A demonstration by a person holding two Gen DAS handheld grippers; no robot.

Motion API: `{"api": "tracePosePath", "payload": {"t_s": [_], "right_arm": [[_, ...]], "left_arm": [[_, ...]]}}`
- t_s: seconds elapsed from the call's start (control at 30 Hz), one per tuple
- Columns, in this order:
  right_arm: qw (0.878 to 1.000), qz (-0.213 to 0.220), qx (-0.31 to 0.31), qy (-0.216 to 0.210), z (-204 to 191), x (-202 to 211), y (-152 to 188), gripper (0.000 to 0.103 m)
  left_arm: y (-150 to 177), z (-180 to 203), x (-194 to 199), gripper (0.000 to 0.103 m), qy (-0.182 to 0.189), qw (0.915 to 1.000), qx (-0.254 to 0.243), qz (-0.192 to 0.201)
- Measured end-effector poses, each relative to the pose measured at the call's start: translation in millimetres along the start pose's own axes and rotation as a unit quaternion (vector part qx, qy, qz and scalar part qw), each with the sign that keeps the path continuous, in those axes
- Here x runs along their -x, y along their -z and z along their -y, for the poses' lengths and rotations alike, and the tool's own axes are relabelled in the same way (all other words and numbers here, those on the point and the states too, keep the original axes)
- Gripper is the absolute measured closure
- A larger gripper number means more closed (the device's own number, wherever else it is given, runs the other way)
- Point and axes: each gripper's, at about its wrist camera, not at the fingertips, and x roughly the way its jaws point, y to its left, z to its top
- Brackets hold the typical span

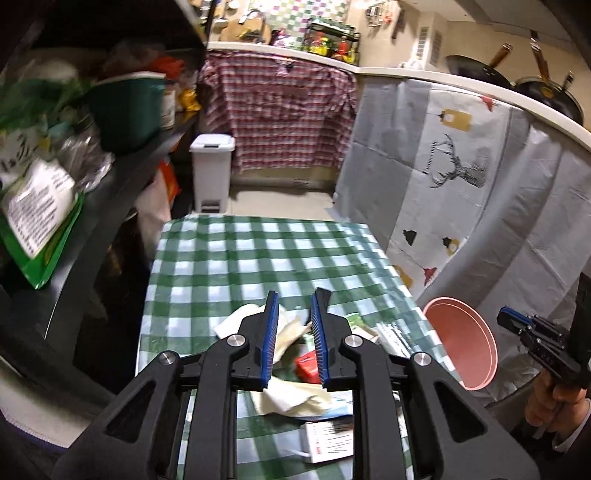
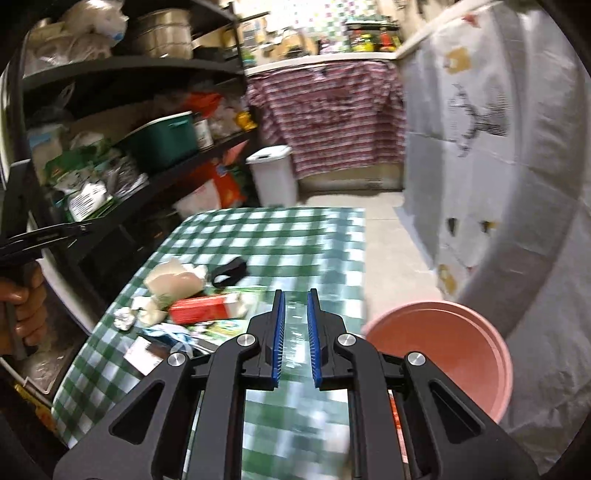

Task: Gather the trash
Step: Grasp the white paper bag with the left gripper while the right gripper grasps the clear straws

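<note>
Pretty cramped kitchen. Straight ahead past the tongs there's a white pedal bin (image 1: 211, 168) on the floor, plaid cloth (image 1: 277, 110) hanging behind it. Left of the tongs, dark shelves (image 2: 122, 74) stuffed with packets and a green tub (image 1: 127, 107). Right side is a grey deer-print sheet (image 1: 454, 166), woks (image 1: 480, 70) up top.

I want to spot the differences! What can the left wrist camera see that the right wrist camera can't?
Only the left wrist view shows the dark woks with wooden handles on the counter and the white printed card at the near table edge.

Only the right wrist view shows the black strap loop, the crumpled silver foil ball and the round metal pot on the top shelf.

Both show the green checked tablecloth, the red and white carton, the pink plastic bucket, the white pedal bin and the red plaid cloth.
</note>
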Motion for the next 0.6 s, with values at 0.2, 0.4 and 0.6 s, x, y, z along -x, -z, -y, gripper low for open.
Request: {"api": "tracePosePath", "payload": {"t_s": [0.2, 0.4, 0.6], "right_arm": [[0.999, -0.027, -0.002, -0.022, -17, -36, 9, 0.089], [0.997, -0.065, -0.002, -0.029, -16, -65, 18, 0.083], [0.996, -0.087, 0.001, -0.028, -20, -91, 24, 0.073]], "left_arm": [[14, -18, -23, 0.085, 0.007, 0.9993, 0.007, -0.036], [21, -20, -36, 0.085, 0.024, 0.9982, -0.004, -0.055], [30, -25, -53, 0.085, 0.024, 0.9972, -0.001, -0.071]]}}
